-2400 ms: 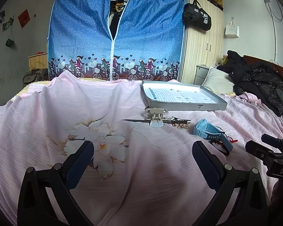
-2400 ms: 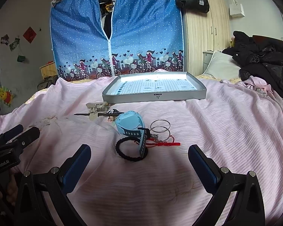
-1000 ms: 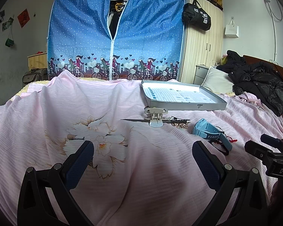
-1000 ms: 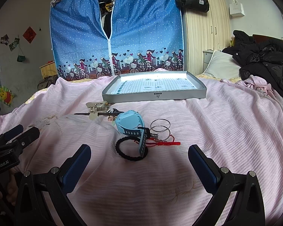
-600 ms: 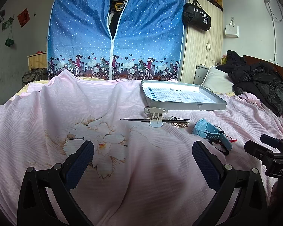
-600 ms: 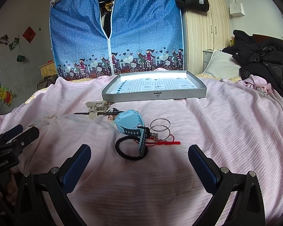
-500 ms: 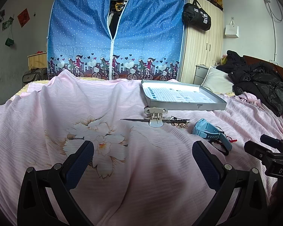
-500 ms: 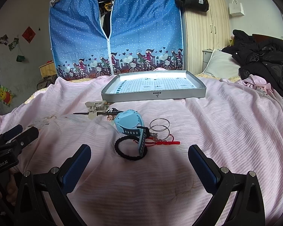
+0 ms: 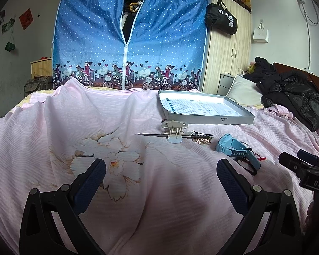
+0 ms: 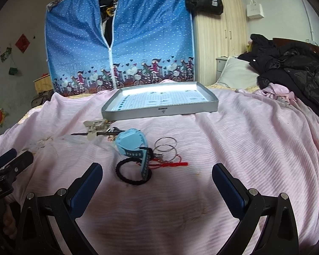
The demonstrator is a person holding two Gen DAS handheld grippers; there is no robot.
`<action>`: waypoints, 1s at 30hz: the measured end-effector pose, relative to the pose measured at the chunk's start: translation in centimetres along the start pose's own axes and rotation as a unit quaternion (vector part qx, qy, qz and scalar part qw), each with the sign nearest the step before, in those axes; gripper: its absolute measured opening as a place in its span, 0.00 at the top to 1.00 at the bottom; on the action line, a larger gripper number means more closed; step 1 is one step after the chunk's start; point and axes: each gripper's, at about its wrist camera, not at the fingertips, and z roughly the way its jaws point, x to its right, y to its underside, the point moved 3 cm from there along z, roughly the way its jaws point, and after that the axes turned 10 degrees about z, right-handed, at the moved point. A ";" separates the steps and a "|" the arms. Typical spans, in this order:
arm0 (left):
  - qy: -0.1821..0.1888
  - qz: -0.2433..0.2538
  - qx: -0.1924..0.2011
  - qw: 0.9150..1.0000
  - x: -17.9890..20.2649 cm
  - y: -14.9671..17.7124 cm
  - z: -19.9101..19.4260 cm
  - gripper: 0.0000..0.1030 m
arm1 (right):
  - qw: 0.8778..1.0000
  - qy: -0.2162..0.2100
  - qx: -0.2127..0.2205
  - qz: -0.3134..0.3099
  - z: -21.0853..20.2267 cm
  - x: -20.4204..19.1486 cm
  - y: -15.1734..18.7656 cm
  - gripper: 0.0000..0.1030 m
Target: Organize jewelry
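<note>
On pink bedspread (image 10: 255, 148), blue watch (image 10: 130, 141) near grey tray (image 10: 159, 110), left gripper (image 9: 160, 178) and right gripper (image 10: 157, 179) both spread wide, empty

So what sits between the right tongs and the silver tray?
In the right wrist view, between the right tongs and the silver tray: a black hair tie, blue watch, wire hoops and red cord.

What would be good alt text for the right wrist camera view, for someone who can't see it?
The open right gripper hovers over a pink bedsheet, pointing at a light blue watch, a black hair tie, two silver rings and a red cord. Behind them lie a pale hair clip and an empty grey tray.
</note>
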 end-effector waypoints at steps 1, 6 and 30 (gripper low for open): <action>0.004 0.000 0.000 1.000 0.1 0.1 0.1 0.01 | 1.000 0.009 -0.001 0.004 0.0 0.3 -0.2 0.00; 0.041 0.007 -0.014 0.999 1.3 0.0 0.5 0.01 | 0.997 0.062 -0.027 0.033 0.7 2.4 -1.2 0.00; 0.216 -0.006 -0.121 0.969 5.4 -2.7 7.7 0.22 | 0.968 -0.063 -0.241 0.035 8.1 6.3 -2.7 0.31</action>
